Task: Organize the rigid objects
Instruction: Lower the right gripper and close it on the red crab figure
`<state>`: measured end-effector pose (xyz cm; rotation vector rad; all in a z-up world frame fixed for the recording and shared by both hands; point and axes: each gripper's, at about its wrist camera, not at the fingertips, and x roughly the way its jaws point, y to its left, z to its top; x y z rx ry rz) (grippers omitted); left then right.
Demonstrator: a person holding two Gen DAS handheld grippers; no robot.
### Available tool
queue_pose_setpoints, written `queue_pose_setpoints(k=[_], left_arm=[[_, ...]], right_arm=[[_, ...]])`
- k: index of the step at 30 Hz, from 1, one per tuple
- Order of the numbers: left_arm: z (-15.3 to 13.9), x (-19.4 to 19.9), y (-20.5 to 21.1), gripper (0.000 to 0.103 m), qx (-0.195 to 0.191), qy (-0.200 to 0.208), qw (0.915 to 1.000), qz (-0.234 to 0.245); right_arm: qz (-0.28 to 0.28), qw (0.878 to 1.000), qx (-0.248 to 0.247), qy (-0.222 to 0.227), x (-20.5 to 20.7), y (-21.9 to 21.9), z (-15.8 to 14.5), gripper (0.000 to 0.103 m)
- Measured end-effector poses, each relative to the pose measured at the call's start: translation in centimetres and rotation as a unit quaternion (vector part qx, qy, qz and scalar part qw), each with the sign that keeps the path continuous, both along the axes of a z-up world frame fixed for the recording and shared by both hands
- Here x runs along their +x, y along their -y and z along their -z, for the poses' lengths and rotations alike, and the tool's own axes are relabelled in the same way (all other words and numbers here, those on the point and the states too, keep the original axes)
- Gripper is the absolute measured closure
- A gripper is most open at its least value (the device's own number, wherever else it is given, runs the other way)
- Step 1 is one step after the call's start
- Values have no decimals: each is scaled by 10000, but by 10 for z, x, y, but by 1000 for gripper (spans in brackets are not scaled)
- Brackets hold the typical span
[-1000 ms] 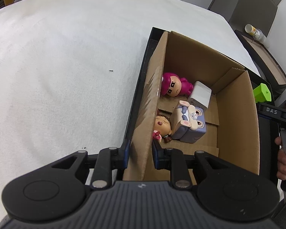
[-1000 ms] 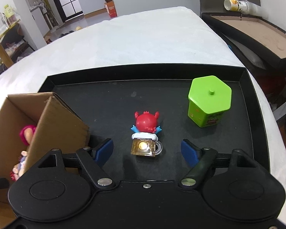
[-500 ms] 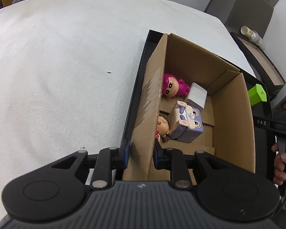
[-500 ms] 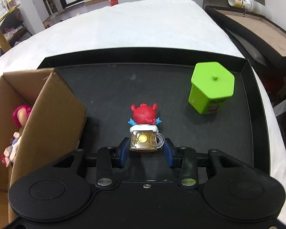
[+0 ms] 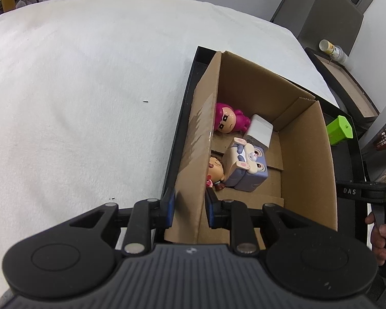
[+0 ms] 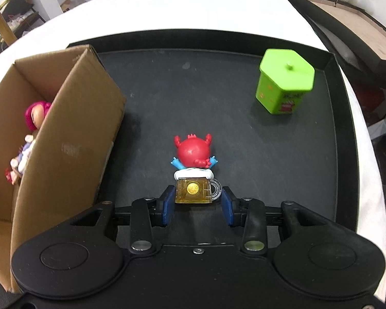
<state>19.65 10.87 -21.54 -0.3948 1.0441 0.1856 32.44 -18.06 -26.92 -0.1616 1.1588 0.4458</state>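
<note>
Only my right view shows the red figure point(image 6: 193, 154) on the black tray point(image 6: 244, 82), my right tool point(image 6: 196, 202) clamped on its mug base. My left tool point(image 5: 189, 203) pinches the cardboard box point(image 5: 306, 159) wall; inside lie a pink doll point(image 5: 225, 121), white block point(image 5: 260, 130) and rabbit cube point(image 5: 247, 167).

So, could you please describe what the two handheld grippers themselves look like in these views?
Both are matte black. The left gripper has a ribbed grey body, round side discs, silver pivot bolts and blue pads. The right gripper matches, but with a smooth black body. White "DAS" lettering marks the right gripper's side.
</note>
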Motion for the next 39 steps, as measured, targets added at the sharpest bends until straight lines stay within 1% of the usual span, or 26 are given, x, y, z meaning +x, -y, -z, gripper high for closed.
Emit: queue_pose_setpoints(k=[3,5,6,11,18,25,27,29,30,39], left_arm=[[0,-1,0,83,21,11,10000,1],[0,-1,0,84,41,25,10000,16],[0,-1,1,84,59,31,10000,21],[0,-1,1,84,66,42,10000,38],[1,-2,-1,84,-14,47,10000,49],[1,-2,-2,84,-25,51,10000,48],[2,-2,-2,84,-25,52,10000,45],[2,-1,-2,84,-33,53,10000,35],[2,-2,-2,84,-36,53,10000,31],[2,-2,-3,84,-52,70,10000,34]], right_arm=[[72,9999,-70,-49,-2,3,-1,63],[124,9999,-104,-14,-3,5,-2,51],[148,9998,-111,14,-3,6,-2,49],[102,9998,-49,169,-3,4,-2,47],[54,9990,-13,437,5,-8,-1,47],[-19,9984,-25,561,12,-12,-2,48],[-49,9984,-39,566,12,-12,-1,50],[-87,9985,-27,532,11,-13,0,61],[-98,9986,-16,520,11,-13,1,64],[-29,9976,24,684,4,-9,-11,64]])
